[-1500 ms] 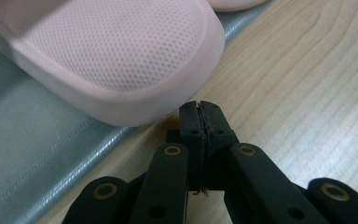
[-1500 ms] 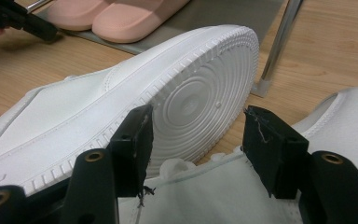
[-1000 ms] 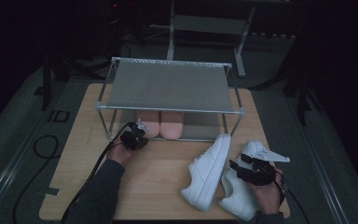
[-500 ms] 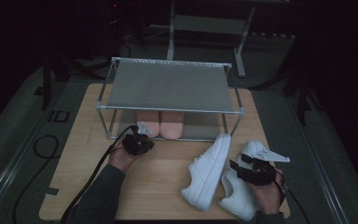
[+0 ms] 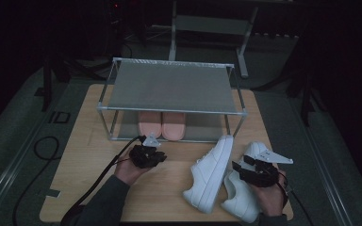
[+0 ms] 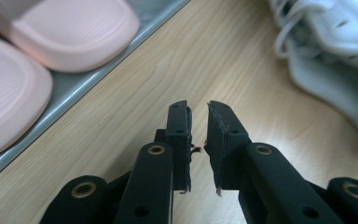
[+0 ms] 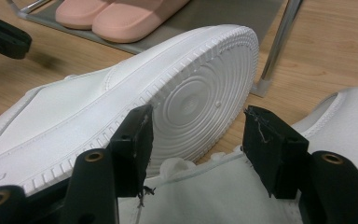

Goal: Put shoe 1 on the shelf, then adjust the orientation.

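My left gripper (image 5: 157, 157) hovers over the wooden table in front of the shoe rack (image 5: 169, 111). Its jaws (image 6: 198, 110) have just been opening; a narrow gap stands between them with nothing in it. Two pink slippers (image 5: 161, 125) lie on the rack's lower shelf (image 6: 81, 84). One white sneaker (image 5: 210, 173) lies on its side, its ribbed sole (image 7: 200, 100) facing my right gripper. My right gripper (image 5: 240, 168) sits on the second white sneaker (image 5: 241, 201). Its jaws (image 7: 198, 119) stand wide, and the sneaker's white upper (image 7: 205, 196) fills the space from pad to pad.
The rack's grey top shelf (image 5: 169, 87) covers the slippers from above. A metal rack leg (image 7: 275, 51) stands just beyond the sneakers. Cables trail off the table's left front (image 5: 94, 183). Bare wood lies between the two hands (image 5: 169, 188).
My left gripper has drawn back from the rack, toward the person and to the right. Its jaws have parted slightly. The right gripper and both sneakers have stayed put.
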### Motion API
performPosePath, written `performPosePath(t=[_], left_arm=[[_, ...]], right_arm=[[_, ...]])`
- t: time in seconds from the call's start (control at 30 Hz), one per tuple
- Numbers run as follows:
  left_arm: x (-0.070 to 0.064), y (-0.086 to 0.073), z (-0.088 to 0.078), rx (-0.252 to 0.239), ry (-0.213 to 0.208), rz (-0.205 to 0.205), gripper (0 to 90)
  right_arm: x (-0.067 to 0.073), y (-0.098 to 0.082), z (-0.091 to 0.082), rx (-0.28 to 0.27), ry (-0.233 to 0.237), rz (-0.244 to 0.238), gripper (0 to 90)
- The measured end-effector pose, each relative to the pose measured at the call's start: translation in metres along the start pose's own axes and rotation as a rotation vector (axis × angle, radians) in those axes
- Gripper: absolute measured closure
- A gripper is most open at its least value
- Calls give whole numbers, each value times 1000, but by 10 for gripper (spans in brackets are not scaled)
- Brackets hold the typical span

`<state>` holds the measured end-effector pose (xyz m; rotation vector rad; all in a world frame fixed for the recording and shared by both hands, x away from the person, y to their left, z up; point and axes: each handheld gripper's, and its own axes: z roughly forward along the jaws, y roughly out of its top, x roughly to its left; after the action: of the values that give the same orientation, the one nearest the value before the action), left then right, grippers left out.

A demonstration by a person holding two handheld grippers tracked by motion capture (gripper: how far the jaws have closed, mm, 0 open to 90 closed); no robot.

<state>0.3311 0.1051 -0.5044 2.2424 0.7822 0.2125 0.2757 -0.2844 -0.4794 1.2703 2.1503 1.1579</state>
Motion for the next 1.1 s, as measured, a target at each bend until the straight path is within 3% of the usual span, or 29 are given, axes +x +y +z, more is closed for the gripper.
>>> performPosePath(t=[0.53, 0.7, 1.1], left_arm=[[-31, 19, 8, -24, -92, 65, 793], [-38, 17, 12, -1, -106, 82, 794], [-58, 9, 34, 49, -193, 97, 834]], right_arm=[[0, 0, 0, 1, -2, -1, 423], [0, 0, 0, 1, -1, -1, 423], [0, 0, 0, 1, 0, 0, 424]])
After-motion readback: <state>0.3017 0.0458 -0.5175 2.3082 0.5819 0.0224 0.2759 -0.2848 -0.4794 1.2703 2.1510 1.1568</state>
